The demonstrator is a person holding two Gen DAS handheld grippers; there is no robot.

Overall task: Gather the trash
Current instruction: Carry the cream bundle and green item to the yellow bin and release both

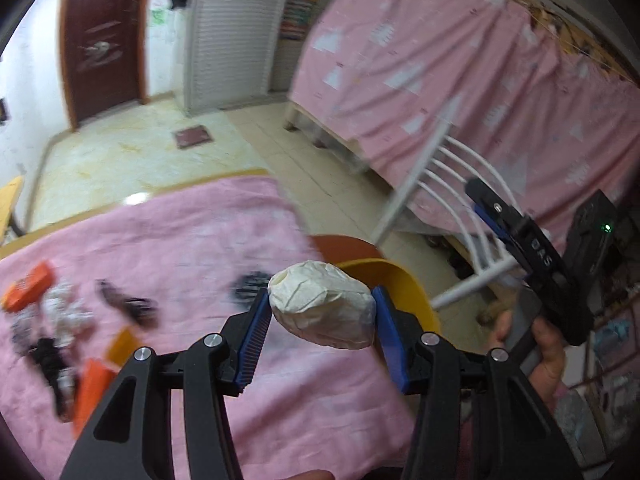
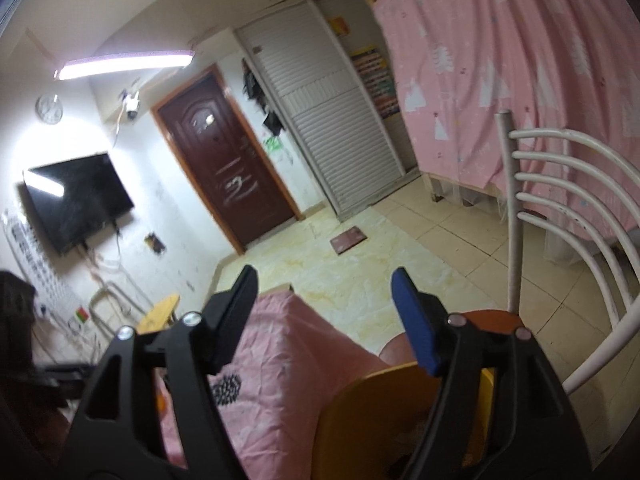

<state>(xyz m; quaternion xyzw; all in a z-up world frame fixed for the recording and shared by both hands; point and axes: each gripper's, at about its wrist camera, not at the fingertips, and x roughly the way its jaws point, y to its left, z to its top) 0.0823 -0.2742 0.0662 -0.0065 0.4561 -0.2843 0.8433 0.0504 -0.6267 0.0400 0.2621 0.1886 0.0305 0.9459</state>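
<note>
In our left gripper (image 1: 322, 316) the blue-padded jaws are clamped on a crumpled white wad of paper (image 1: 322, 308), one pad pressing each end, the wad lifted clear of the pink patterned cloth covering the table (image 1: 200, 240). We judge the grip slight: the pads catch only the wad's tips, and soft paper can squash or twist free, so a quick swing could drop it onto the cloth or the floor.

Just beyond the wad sits the yellow plastic bin (image 1: 404, 280), its rim close behind the right-hand pad. In the right wrist view our right gripper (image 2: 324, 304) hangs above that same bin (image 2: 360, 412) with jaws apart and nothing between them. If we let go too soon, the wad may strike the rim and bounce out; the two grippers are also near each other over one opening and could knock together.

Further left on the cloth lie more scraps, blurred: orange wrappers (image 1: 30, 290), a crinkled pale wrapper (image 1: 66, 312) and dark pieces (image 1: 128, 304). They are well apart from the bin, and long reaches risk dragging the loose cloth and scattering them.

Beside the bin stands a white metal chair (image 2: 560, 208), whose curved bars could snag a gripper, with the beige tiled floor (image 2: 360, 280) beyond
</note>
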